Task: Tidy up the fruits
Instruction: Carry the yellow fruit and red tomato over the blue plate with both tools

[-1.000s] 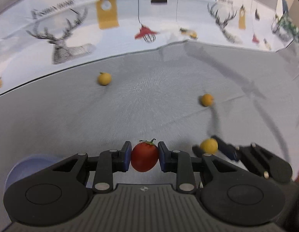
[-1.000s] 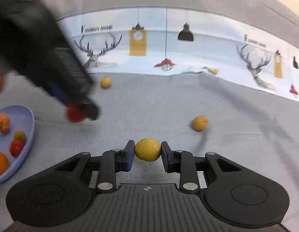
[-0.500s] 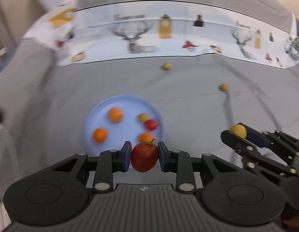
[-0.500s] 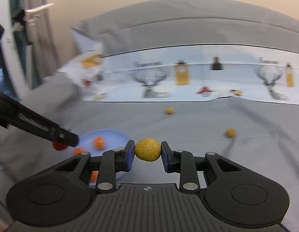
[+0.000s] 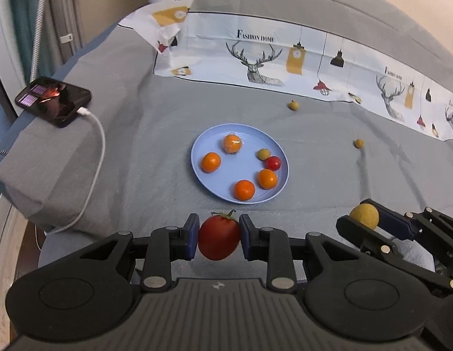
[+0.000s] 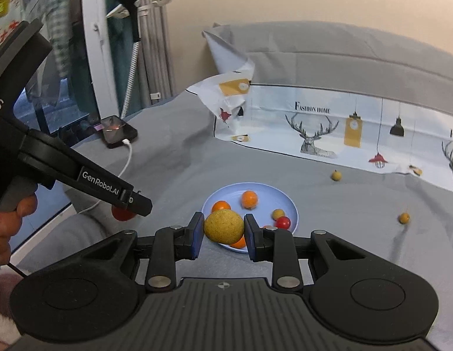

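Note:
My left gripper [image 5: 219, 238] is shut on a red tomato [image 5: 219, 241], held above the bed just in front of a blue plate [image 5: 203, 146]. The plate holds several oranges, a small yellow fruit and a small red tomato [image 5: 273, 163]. My right gripper [image 6: 223, 229] is shut on a yellow round fruit [image 6: 224, 226], held above the near edge of the plate [image 6: 291, 204]. It shows at the right of the left wrist view [image 5: 364, 216]. Two small yellow fruits [image 5: 293, 105] [image 5: 358, 143] lie loose on the grey sheet beyond the plate.
A phone [image 5: 52, 100] on a white charging cable [image 5: 94, 158] rests on a raised grey fold at the left. A printed white cloth [image 5: 314, 64] lines the back, against a grey pillow [image 6: 343, 55]. The bed edge drops at the left.
Both grippers have drawn back and turned left with their fruits still held. The plate, off to the side a second ago, now lies straight ahead of both.

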The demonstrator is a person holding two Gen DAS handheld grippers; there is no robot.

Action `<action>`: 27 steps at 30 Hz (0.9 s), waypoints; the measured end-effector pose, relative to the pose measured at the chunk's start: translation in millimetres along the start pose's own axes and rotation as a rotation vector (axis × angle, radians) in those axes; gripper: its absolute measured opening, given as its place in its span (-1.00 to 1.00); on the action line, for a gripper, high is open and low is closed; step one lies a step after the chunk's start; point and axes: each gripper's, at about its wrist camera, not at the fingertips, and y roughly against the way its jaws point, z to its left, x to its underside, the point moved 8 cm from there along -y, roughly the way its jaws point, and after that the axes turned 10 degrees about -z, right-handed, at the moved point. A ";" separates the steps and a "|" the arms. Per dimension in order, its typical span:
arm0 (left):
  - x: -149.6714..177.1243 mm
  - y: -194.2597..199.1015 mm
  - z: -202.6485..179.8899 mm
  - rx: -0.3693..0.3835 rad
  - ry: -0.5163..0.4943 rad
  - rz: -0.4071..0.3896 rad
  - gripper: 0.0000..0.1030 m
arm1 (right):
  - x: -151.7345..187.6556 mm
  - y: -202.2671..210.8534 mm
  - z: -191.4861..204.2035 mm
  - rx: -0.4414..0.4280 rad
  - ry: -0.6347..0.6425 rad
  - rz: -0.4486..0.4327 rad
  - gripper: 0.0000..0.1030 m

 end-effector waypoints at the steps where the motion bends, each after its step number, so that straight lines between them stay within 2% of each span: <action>1: 1.6 3.2 1.5 0.002 0.007 -0.004 -0.37 | -1.2 3.0 2.8 0.002 0.009 -0.004 -0.40; 12: 3.7 12.1 6.4 0.016 0.034 -0.033 -0.37 | -4.2 8.0 13.9 0.007 0.062 -0.024 -0.40; 27: 3.9 -5.0 9.3 0.014 0.051 0.003 -0.37 | 3.9 -4.0 10.0 0.009 0.045 0.015 -0.40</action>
